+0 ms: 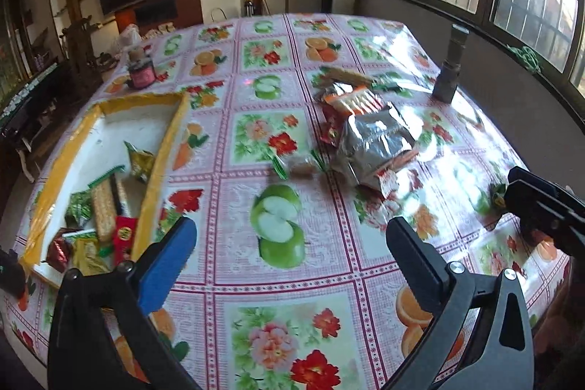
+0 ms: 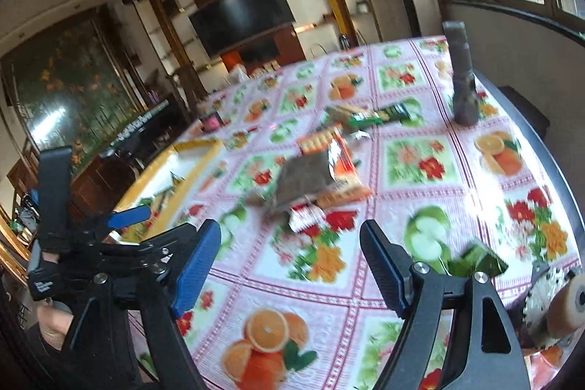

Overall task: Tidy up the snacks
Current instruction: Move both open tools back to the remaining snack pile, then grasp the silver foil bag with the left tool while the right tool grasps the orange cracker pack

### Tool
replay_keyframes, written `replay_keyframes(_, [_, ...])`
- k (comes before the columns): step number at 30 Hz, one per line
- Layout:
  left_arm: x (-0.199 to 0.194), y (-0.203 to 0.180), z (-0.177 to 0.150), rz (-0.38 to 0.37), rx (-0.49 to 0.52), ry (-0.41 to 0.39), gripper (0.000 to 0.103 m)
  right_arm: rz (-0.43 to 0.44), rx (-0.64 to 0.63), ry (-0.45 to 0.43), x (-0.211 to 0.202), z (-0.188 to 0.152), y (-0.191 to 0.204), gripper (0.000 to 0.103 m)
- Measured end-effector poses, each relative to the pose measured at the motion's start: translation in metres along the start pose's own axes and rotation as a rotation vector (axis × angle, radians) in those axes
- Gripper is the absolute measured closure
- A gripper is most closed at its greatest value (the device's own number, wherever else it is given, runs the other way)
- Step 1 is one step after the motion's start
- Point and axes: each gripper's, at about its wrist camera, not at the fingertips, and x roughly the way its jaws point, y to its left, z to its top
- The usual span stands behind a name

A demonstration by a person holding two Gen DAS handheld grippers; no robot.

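Note:
A white tray with a yellow rim (image 1: 166, 141) lies at the table's left and holds several snack packets (image 1: 106, 211). A pile of loose snacks (image 1: 369, 137) lies mid-table, with a small clear-wrapped snack (image 1: 301, 165) at its near left. My left gripper (image 1: 289, 243) is open and empty above the cloth, between tray and pile. My right gripper (image 2: 290, 258) is open and empty, near side of the pile (image 2: 318, 178). A green packet (image 2: 479, 262) lies to its right. The tray (image 2: 197, 148) shows at the left there.
A grey flashlight (image 1: 451, 64) stands upright at the far right; it also shows in the right wrist view (image 2: 462, 75). A small pink-labelled jar (image 1: 140, 68) stands behind the tray. The right gripper's body (image 1: 548, 211) shows at the left view's right edge. A tape roll (image 2: 566, 306) lies near right.

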Motion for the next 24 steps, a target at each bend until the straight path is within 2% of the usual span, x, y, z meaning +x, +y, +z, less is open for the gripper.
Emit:
replay_keyframes(7, [0.018,0.019,0.013,-0.067,-0.053,0.042,0.000,-0.016,0.042,0.028,0.022,0.010,-0.011,0.024])
replay_keyframes(14, [0.044,0.016,0.037,-0.117,-0.013,0.090,0.000,-0.018,0.033,0.021,0.041,0.032,-0.007,0.024])
replay_keyframes(21, [0.066,0.017,0.076,-0.160,-0.036,0.107,0.000,-0.039,0.079,-0.021,0.073,0.086,-0.030,0.025])
replay_keyframes(24, [0.073,0.021,0.092,-0.131,-0.042,0.102,0.001,-0.053,0.079,-0.001,0.100,0.108,-0.039,0.031])
